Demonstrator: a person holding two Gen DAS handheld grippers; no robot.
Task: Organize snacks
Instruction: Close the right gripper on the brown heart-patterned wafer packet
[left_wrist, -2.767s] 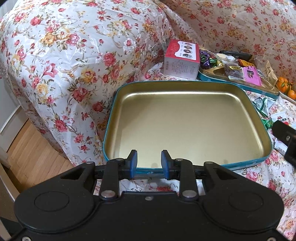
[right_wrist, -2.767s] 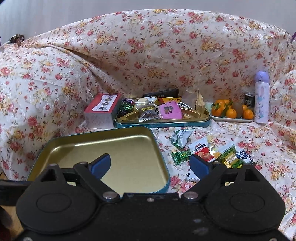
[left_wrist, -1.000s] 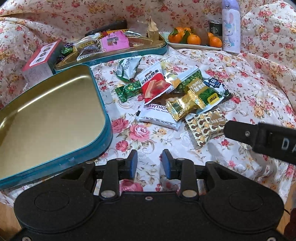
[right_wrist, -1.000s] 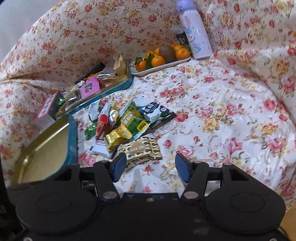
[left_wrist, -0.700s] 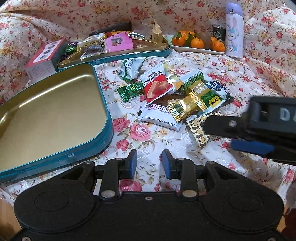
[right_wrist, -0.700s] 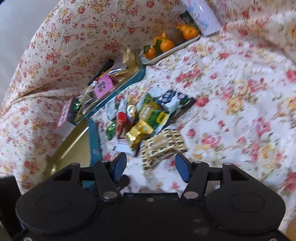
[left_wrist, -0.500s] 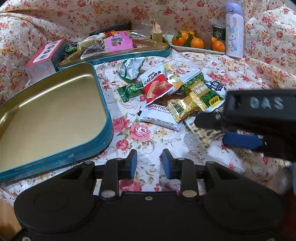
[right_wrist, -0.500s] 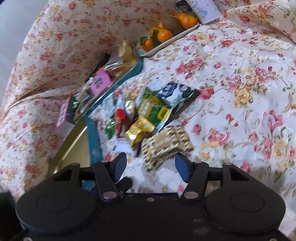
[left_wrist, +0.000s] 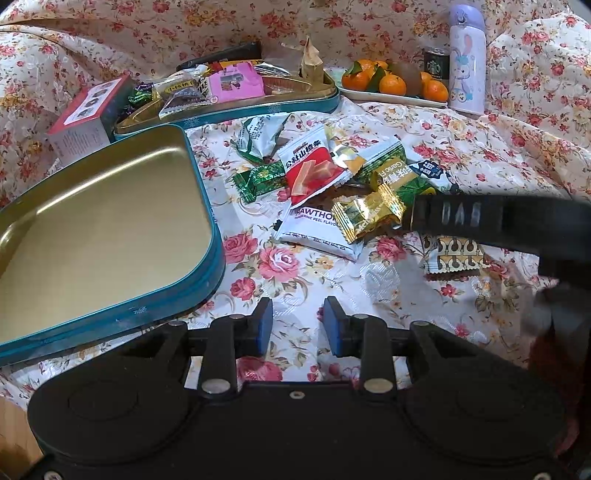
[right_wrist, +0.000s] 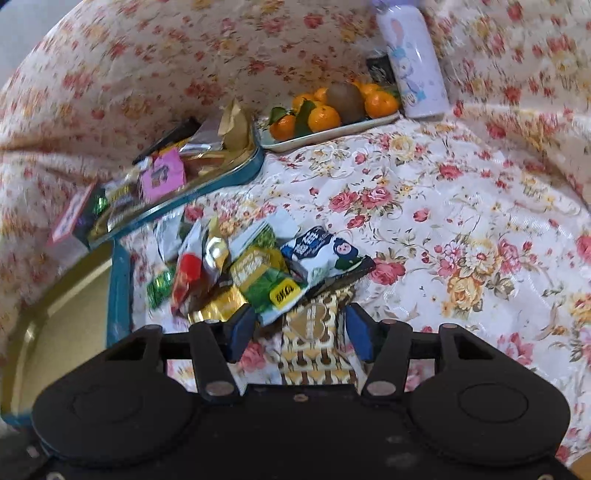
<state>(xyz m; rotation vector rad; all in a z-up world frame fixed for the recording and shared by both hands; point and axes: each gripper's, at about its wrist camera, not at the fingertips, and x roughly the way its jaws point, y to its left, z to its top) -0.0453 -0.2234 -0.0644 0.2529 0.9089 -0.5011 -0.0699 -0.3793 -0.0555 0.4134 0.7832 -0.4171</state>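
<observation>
The right gripper hangs low over a gold-and-brown patterned packet lying on the floral cloth; its fingers are closing with the packet between them, a gap still showing on either side. That packet sits at the near edge of the snack pile — a green-and-yellow packet and a gold foil candy press close against the left finger and partly overlap the packet's far end. The left gripper hovers over bare cloth, fingers partly spread on nothing. The empty teal tin lies left of the pile, a second tin already holding snacks behind it, with a red-and-white box beside. Farther back stand a tray of oranges and a lilac bottle.
</observation>
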